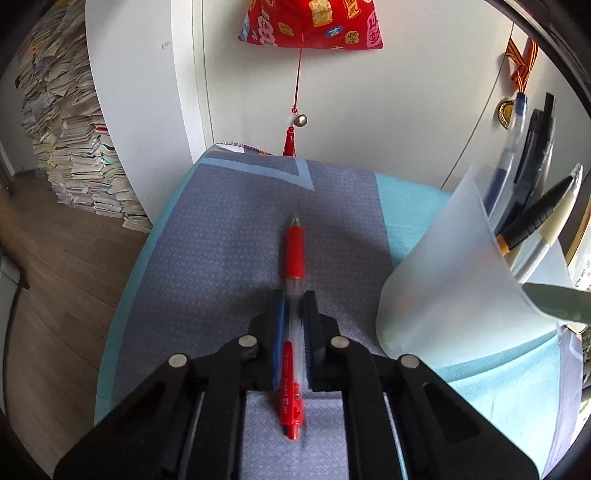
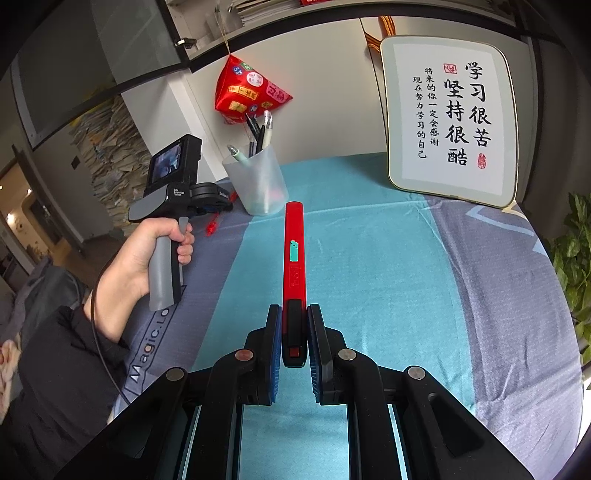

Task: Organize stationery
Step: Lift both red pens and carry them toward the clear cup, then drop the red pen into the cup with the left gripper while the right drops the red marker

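Observation:
My left gripper (image 1: pixel 294 301) is shut on a red pen (image 1: pixel 294 254) that points forward over the blue-grey cloth. A frosted pen cup (image 1: pixel 454 284) with several pens stands close at the right. My right gripper (image 2: pixel 293 314) is shut on a red utility knife (image 2: pixel 293 254) that points forward above the teal cloth. In the right wrist view the pen cup (image 2: pixel 258 181) stands far left, and the left gripper's body (image 2: pixel 184 188) is held in a hand just left of it; its fingertips are hidden.
A framed calligraphy board (image 2: pixel 448 122) leans at the back right. A red hanging charm (image 1: pixel 310 22) with a tassel hangs on the white wall. Stacked papers (image 1: pixel 70 122) stand on the floor at the left. A plant (image 2: pixel 576 266) is at the table's right edge.

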A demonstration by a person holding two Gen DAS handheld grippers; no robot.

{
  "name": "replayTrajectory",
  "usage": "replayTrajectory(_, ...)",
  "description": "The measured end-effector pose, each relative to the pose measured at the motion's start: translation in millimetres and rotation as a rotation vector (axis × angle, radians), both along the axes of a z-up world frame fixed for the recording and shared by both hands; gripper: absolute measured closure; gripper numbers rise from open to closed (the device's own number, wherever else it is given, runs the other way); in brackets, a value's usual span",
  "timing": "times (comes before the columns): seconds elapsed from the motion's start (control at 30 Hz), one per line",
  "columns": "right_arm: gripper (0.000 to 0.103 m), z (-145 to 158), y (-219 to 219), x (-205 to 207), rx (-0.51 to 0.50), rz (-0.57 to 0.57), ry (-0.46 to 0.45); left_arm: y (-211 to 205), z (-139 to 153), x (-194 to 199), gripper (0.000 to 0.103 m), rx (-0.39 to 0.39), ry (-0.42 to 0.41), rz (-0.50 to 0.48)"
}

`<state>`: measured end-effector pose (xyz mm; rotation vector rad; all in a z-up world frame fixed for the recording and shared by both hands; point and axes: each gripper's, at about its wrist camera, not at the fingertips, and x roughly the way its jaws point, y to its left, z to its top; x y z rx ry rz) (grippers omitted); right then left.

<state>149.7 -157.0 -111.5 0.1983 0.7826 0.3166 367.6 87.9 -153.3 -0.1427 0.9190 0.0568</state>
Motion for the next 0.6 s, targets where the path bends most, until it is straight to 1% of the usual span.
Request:
replayTrajectory(0.07,0.089,0.2,-0.7,0.1,0.004,-0.002,0.001,9.4,3.6,-3.8,0.096,-0.044,-0.015,0.009)
replayTrajectory(0.17,0.089,1.6,-1.5,-0.7,0.014,-0.001,-0.002,18.8,18.0,-14.1,0.096,-0.11,-0.089,-0.008)
replayTrajectory(0.27,0.089,2.5,0.6,-2.4,0.016,0.002,-0.005,28.0,40.6,-31.9,0.096,-0.165,-0.175,-0.012)
replayTrajectory(0.33,0.089,2.7,1.8,-2.7,0.019,0.003,-0.005,33.5,55.2,-40.7,0.096,-0.218,-0.228,0.001)
replayTrajectory(0.4,0.089,3.4,3.1,-3.4,0.017,0.004,-0.009,35.3,69.0,-47.2,0.096,-0.268,-0.282,-0.012)
replayTrajectory(0.5,0.089,4.3,3.8,-3.7,0.018,0.005,-0.012,25.3,88.8,-49.3,0.096,-0.292,-0.366,-0.052)
replayTrajectory(0.6,0.089,3.1,3.3,-2.2,0.017,0.003,-0.006,9.9,102.2,-47.1,0.096,-0.335,-0.456,-0.143)
